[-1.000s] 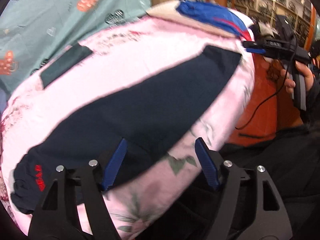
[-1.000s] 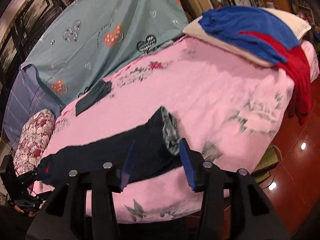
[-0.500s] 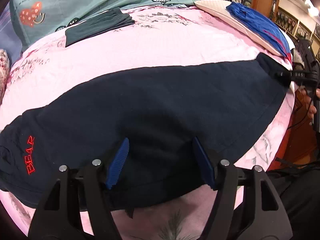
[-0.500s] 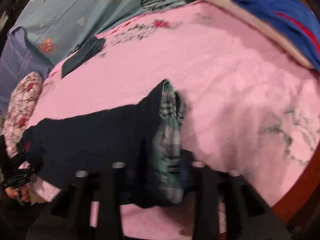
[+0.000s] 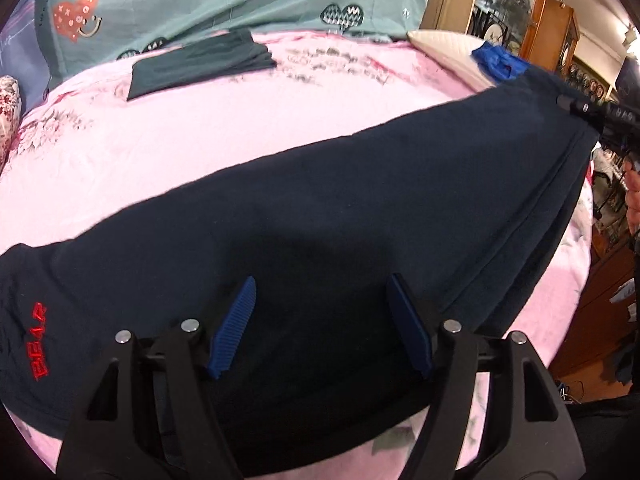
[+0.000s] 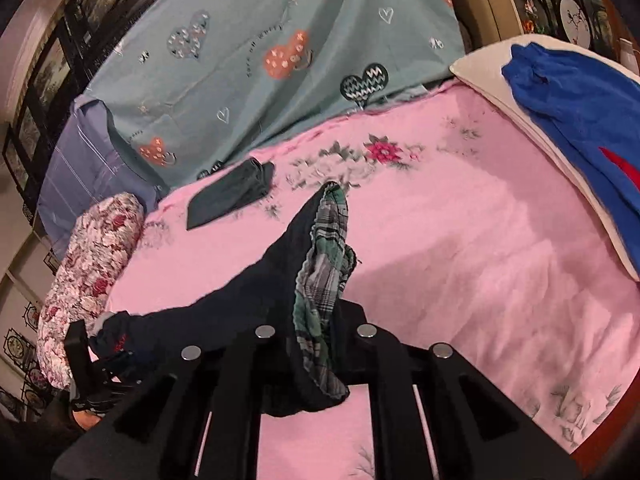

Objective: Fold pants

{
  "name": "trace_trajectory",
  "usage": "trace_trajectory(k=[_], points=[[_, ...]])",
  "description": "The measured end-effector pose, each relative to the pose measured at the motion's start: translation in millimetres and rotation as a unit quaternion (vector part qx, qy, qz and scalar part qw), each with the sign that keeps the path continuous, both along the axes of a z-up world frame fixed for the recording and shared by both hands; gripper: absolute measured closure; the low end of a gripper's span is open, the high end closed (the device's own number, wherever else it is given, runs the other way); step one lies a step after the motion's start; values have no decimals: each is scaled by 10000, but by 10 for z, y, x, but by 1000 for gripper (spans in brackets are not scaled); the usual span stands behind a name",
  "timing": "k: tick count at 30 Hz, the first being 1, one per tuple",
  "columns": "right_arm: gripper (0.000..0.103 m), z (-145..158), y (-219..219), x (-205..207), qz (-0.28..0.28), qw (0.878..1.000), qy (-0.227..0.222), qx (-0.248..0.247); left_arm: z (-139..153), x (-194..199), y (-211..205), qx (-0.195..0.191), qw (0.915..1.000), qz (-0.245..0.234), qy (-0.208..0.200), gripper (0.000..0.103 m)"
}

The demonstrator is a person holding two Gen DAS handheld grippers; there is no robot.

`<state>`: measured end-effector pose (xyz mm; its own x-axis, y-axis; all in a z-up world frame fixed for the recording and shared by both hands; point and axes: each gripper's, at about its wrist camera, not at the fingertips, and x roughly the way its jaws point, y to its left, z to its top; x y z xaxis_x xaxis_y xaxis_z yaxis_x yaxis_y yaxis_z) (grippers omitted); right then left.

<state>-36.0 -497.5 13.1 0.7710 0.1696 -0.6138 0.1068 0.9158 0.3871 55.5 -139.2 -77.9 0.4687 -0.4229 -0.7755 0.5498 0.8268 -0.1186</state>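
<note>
Dark navy pants [image 5: 320, 216] with red "BEAR" lettering lie stretched across the pink floral bedspread [image 5: 200, 120]. My left gripper [image 5: 320, 312] is open, its blue pads [image 5: 236, 320] hovering over the middle of the pants. My right gripper [image 6: 316, 344] is shut on the pants' waistband [image 6: 320, 264], whose green plaid lining shows, and holds that end lifted above the bed. In the left wrist view the right gripper [image 5: 592, 114] pinches the far right end of the pants.
Folded dark green pants [image 5: 200, 64] lie at the back of the bed. A cream pillow [image 6: 520, 100] carries blue and red clothes [image 6: 576, 108] at the right. A floral bolster [image 6: 88, 272] lies left. A teal heart-print sheet [image 6: 280, 52] hangs behind.
My right gripper closed on the waistband and lifted it. My left gripper moved over the pants and stayed open.
</note>
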Motion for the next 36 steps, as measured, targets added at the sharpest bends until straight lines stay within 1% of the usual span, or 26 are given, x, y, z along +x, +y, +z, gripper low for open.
trace_trajectory(k=[1, 2, 4, 5, 7, 8, 10, 11, 12, 14, 16, 18, 19, 20, 21, 23, 25, 27, 29, 30, 31, 32, 33, 34, 35, 36], points=[[94, -199, -50, 48, -48, 9996, 269, -26, -43, 19, -3, 42, 10000, -4, 58, 33], [93, -506, -108, 104, -108, 9978, 649, -124, -45, 12, -4, 42, 10000, -21, 32, 33], [88, -940, -163, 155, -183, 9929, 1154, -212, -32, 0, 0, 112, 9999, -54, 20, 33], [88, -1035, -162, 143, -188, 9925, 1189, -209, -19, -14, 19, 186, 9998, -58, 18, 33], [60, -961, -146, 68, -386, 9936, 1002, -348, 37, -46, 126, 266, 9996, 15, 37, 33], [58, -881, -139, 16, -615, 9924, 936, -512, 84, -67, 216, 269, 9996, 75, -9, 33], [58, -672, -141, -128, -1006, 9905, 568, -742, 259, -132, 532, 284, 9986, 354, -263, 31], [58, -542, -112, -200, -1152, 9895, 356, -791, 344, -145, 714, 289, 9974, 542, -386, 25], [58, -443, -49, -237, -1067, 9916, 175, -709, 428, -139, 957, 330, 9944, 847, -536, 22], [60, -285, 253, -220, -462, 9971, 14, -598, 476, -30, 1359, 460, 9868, 1421, -624, 20], [69, -260, 638, -131, 203, 9982, -6, -568, 368, 172, 1824, 589, 9746, 2135, -332, 21], [72, -376, 972, 12, 588, 9966, 174, -554, 195, 297, 2128, 602, 9667, 2487, 55, 35], [72, -449, 1065, 57, 619, 9960, 282, -576, 107, 317, 2218, 538, 9657, 2526, 262, 43], [72, -572, 1140, 131, 585, 9951, 506, -613, 67, 302, 2250, 512, 9664, 2504, 288, 43], [72, -697, 1167, 192, 534, 9937, 744, -639, 50, 235, 2219, 682, 9672, 2446, 122, 42], [78, -970, 1128, 227, 402, 9902, 1148, -688, 13, 143, 2161, 944, 9672, 2357, -96, 42], [80, -1001, 1103, 179, 453, 9914, 982, -735, -50, 87, 2172, 916, 9683, 2307, -265, 42], [78, -973, 1025, 151, 445, 9932, 945, -510, -45, 80, 2188, 870, 9677, 2349, -285, 42], [78, -889, 982, 84, 330, 9956, 803, -351, 67, 40, 2175, 863, 9645, 2477, -314, 45], [77, -788, 1007, 48, 354, 9968, 607, -369, 173, -47, 2113, 820, 9662, 2402, -447, 43], [77, -684, 1043, -16, 439, 9972, 426, -426, 259, -140, 2042, 821, 9690, 2244, -625, 41], [77, -602, 1083, -79, 566, 9969, 288, -459, 289, -194, 2000, 911, 9695, 2150, -742, 34], [77, -566, 1131, -114, 676, 9961, 262, -497, 268, -216, 1952, 1107, 9682, 2109, -766, 30], [77, -588, 1179, -114, 725, 9949, 372, -593, 204, -197, 1949, 1234, 9674, 2103, -679, 30], [77, -669, 1204, -94, 683, 9933, 595, -719, 45, -123, 1995, 1405, 9648, 2182, -434, 29], [77, -803, 1200, -50, 592, 9902, 956, -829, -40, -84, 2070, 1270, 9666, 2209, -265, 29]])
